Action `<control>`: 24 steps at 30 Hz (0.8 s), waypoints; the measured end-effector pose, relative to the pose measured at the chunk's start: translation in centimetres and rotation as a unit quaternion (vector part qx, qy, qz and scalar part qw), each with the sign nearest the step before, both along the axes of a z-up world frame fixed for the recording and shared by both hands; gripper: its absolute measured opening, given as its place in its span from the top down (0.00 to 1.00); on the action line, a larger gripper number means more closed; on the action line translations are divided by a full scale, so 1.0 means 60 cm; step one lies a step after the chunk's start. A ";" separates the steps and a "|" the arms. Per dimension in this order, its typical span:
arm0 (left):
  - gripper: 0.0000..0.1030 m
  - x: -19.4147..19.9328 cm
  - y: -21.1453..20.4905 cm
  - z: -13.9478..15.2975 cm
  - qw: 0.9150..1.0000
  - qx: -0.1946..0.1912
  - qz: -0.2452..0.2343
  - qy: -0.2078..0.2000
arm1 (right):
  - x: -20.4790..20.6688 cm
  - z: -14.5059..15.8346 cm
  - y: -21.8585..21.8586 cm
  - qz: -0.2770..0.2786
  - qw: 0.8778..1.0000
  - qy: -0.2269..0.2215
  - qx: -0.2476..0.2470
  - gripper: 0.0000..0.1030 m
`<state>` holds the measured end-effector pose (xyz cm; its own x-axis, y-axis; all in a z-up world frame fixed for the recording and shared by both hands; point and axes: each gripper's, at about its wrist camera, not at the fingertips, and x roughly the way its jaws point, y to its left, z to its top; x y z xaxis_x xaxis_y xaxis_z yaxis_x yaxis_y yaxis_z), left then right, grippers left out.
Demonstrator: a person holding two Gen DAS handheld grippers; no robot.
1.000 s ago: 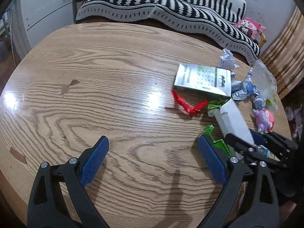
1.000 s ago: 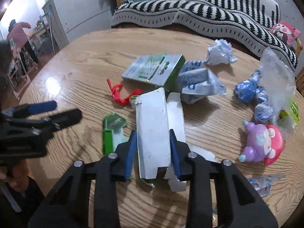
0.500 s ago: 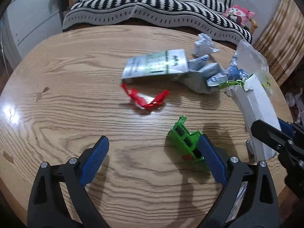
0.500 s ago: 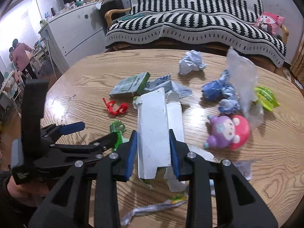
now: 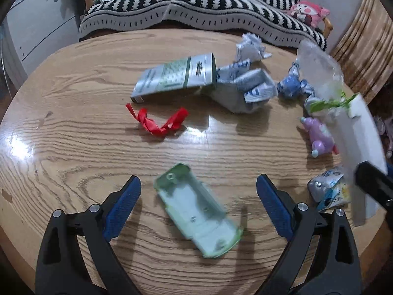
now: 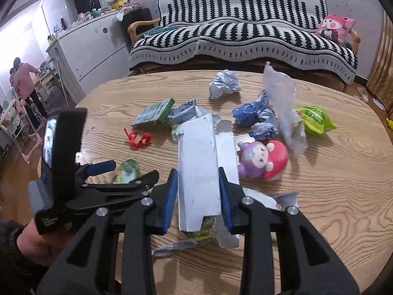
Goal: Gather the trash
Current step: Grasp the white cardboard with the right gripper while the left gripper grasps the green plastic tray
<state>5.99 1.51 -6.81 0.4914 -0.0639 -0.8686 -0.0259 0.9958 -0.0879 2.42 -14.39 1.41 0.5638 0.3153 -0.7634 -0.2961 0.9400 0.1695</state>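
Note:
My right gripper [image 6: 197, 173] is shut on a flattened white carton [image 6: 197, 162], held tilted above the wooden table [image 6: 343, 196]. In the left wrist view the same carton [image 5: 358, 132] hangs at the right edge. My left gripper [image 5: 198, 183] is open and low over the table. A pale green plastic piece [image 5: 196, 209] lies between its fingers, untouched by the pads. Loose trash lies beyond: a red ribbon [image 5: 157, 123], a green and silver box [image 5: 176, 78], a crumpled silver pack [image 5: 245, 91], a paper ball [image 5: 250, 49] and blue wrappers [image 5: 289, 87].
A purple and pink toy [image 6: 262, 159], a clear plastic bag [image 6: 282, 105], a green snack bag [image 6: 313, 119] and a foil wrapper [image 5: 329, 189] sit at the right. A striped sofa [image 6: 245, 36] stands behind the table. A person [image 6: 22, 78] stands far left.
My left gripper has slid right across the table until the green piece lies between its open fingers. My right gripper has lifted the white carton higher and away from the pile.

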 end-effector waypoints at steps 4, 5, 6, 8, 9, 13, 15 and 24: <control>0.25 -0.002 0.000 -0.014 1.000 0.014 0.003 0.013 | -0.009 0.006 -0.013 -0.006 1.000 -0.004 0.000 0.69; 0.31 -0.004 0.001 -0.016 1.000 0.018 0.006 0.013 | -0.013 0.007 -0.019 -0.009 1.000 -0.005 0.000 0.69; 0.40 -0.006 0.001 -0.015 1.000 0.024 0.006 0.008 | -0.015 0.008 -0.024 -0.011 1.000 -0.006 0.001 0.69; 0.52 -0.009 -0.001 -0.011 1.000 0.020 -0.002 0.006 | -0.020 0.012 -0.035 -0.017 1.000 -0.008 0.001 0.69; 0.52 -0.010 -0.003 -0.009 1.000 0.007 -0.008 0.012 | -0.022 0.014 -0.040 -0.019 1.000 -0.009 0.002 0.69; 0.53 -0.019 -0.023 0.015 0.999 0.025 -0.017 -0.016 | -0.037 0.024 -0.075 -0.039 0.999 -0.014 0.004 0.69; 0.53 -0.024 -0.040 0.036 0.999 0.022 -0.027 -0.034 | -0.048 0.030 -0.095 -0.053 0.998 -0.017 0.004 0.69; 0.53 -0.059 -0.187 0.102 0.989 -0.003 -0.116 -0.091 | -0.117 0.033 -0.277 -0.161 0.987 -0.014 0.011 0.69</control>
